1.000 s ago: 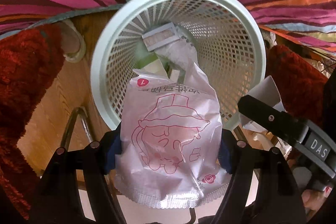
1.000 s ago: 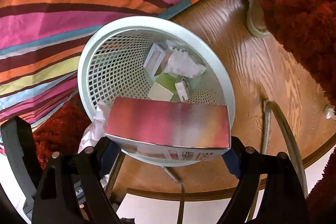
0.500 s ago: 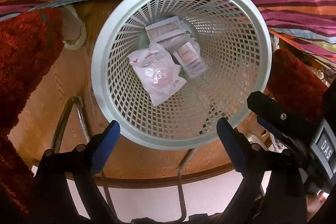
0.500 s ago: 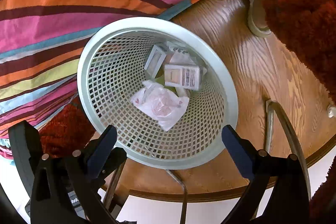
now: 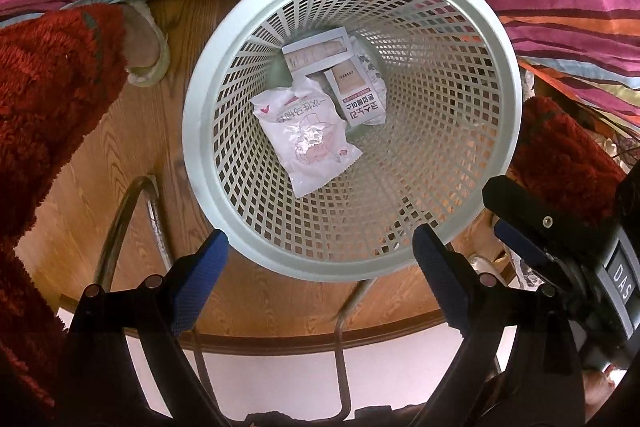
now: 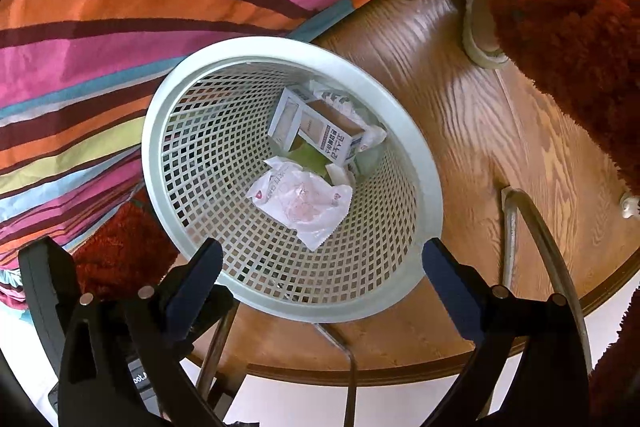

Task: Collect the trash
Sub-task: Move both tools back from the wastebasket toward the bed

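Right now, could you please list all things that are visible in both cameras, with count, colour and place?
basket: one, pale mesh, standing on the wooden surface.
wrapper: one, white with pink print, crumpled inside the basket on its left wall.
cartons: at least two, pale with print, deep in the basket.
green scrap: one, under the cartons; not clear what it is.
wooden surface: one, brown, round-edged, under the basket.
striped fabric: pink, orange, maroon and blue, behind the basket.
red fluffy fabric: dark red, on both sides.
left hand-held gripper: black with blue pads, open, empty, above the basket rim.
right hand-held gripper: same colours, open, empty.
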{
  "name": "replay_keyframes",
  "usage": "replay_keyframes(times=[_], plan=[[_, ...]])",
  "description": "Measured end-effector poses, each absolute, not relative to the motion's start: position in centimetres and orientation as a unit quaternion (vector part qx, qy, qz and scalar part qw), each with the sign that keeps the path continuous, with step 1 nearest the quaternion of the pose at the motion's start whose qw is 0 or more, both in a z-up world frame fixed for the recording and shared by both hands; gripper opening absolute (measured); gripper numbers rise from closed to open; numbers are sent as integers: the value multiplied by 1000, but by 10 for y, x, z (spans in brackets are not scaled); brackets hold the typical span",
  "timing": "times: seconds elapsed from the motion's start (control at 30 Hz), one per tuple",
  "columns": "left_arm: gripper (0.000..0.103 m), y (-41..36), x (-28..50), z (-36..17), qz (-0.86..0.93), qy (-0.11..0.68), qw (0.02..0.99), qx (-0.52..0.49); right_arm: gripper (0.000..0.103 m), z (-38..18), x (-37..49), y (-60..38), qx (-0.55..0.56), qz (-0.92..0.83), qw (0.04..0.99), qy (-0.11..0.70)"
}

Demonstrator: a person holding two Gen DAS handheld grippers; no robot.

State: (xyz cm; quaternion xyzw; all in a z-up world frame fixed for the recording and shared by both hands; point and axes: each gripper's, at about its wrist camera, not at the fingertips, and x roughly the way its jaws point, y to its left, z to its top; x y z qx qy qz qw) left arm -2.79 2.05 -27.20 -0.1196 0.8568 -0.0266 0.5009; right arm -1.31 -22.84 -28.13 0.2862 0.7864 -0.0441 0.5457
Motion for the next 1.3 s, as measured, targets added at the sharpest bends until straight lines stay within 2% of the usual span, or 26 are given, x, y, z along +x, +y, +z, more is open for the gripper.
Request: replay_keyframes(times=[0.4, 0.67, 1.03, 1.17, 1.3], plan=[[91, 14, -29, -263, -41, 852, 506, -130, 96, -271, -12, -226, 284, -34, 557, 780], [91, 11, -33, -227, -94, 834, 511, -188, 96, -228, -9, -223, 293, 7, 607, 739], [91, 5, -20, -123, -177, 752, 609, -178, 96, -148, 1, -231, 322, 84, 679, 655], [91, 2, -10, -72, -199, 693, 678, -142, 96, -92, 10, -237, 301, 102, 755, 574], [91, 6, 3, -20, -178, 591, 783, -79, 96, -44, 17, -238, 233, 93, 836, 488]])
